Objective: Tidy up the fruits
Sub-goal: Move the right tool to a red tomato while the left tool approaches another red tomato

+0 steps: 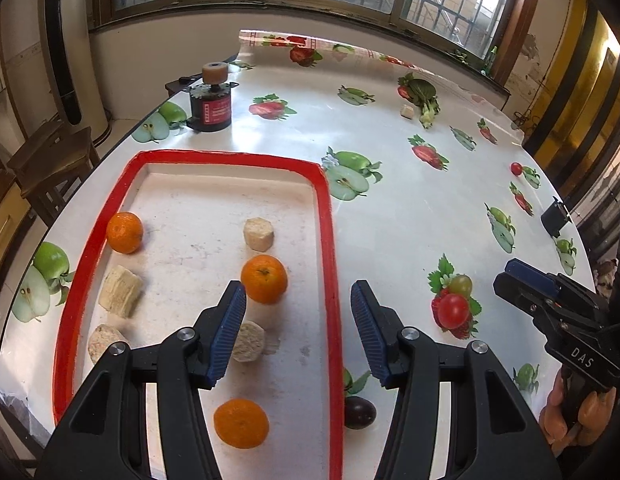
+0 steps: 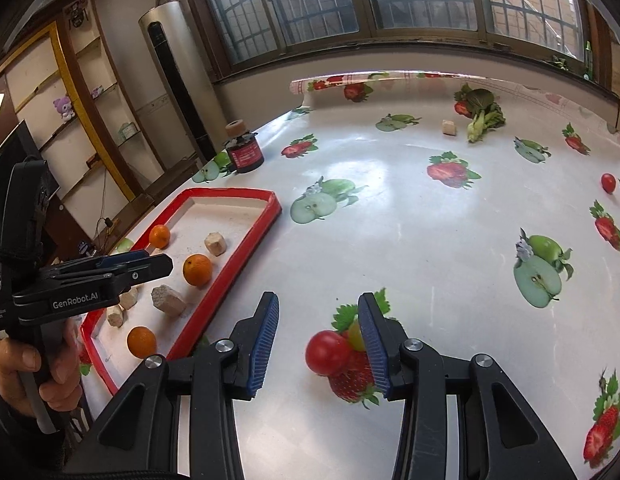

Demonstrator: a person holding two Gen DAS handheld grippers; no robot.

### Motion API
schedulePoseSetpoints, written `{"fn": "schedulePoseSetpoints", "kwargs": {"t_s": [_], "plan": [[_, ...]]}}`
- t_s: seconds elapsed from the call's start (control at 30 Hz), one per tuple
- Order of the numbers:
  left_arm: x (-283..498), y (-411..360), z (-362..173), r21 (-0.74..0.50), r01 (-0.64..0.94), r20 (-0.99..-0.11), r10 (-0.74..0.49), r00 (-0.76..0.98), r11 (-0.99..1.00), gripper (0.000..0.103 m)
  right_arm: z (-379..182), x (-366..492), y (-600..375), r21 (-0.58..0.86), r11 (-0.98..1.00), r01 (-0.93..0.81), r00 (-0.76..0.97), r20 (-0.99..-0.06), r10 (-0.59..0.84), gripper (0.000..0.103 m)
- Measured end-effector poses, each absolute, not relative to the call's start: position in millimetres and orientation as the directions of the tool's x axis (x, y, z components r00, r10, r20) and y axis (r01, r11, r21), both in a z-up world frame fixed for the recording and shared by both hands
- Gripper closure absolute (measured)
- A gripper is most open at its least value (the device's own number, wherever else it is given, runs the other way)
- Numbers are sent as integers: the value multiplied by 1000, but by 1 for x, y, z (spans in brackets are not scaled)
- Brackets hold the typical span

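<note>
Your right gripper (image 2: 318,344) is spread wide with the tomato (image 2: 326,353) on the table just ahead between its fingers, nearer the right one, so it's closer than your left gripper (image 1: 298,332), wide open over the red tray (image 1: 325,216).

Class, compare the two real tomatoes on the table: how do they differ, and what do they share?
The near tomato looks bigger and sits between the open right gripper's fingers; the far tomato looks smaller and lies alone near the table's right edge. Both are red, round, and outside the red-rimmed tray.
</note>
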State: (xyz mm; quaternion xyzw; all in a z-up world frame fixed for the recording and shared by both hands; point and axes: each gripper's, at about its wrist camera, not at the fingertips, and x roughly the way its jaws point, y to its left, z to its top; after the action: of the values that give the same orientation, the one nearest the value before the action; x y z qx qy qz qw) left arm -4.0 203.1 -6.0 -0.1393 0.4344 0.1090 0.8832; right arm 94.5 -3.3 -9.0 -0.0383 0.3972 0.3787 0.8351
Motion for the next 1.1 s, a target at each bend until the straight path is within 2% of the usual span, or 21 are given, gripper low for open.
{"fn": "schedulePoseSetpoints", "kwargs": {"t_s": [0.37, 0.67, 1.1], "plan": [[2, 179, -6, -149, -268, -806, 40, 590, 952, 50, -14, 97, -41, 236, 755, -611, 432, -700, 569, 60], [18, 132, -16, -147, -165, -823, -28, 568, 975, 50, -21, 117, -79, 224, 809, -543, 473, -714, 516, 60], [43, 86, -41, -162, -61, -851, -108, 514, 985, 50, -19, 236, -158, 146, 930, -338, 615, -713, 335, 59]]}}
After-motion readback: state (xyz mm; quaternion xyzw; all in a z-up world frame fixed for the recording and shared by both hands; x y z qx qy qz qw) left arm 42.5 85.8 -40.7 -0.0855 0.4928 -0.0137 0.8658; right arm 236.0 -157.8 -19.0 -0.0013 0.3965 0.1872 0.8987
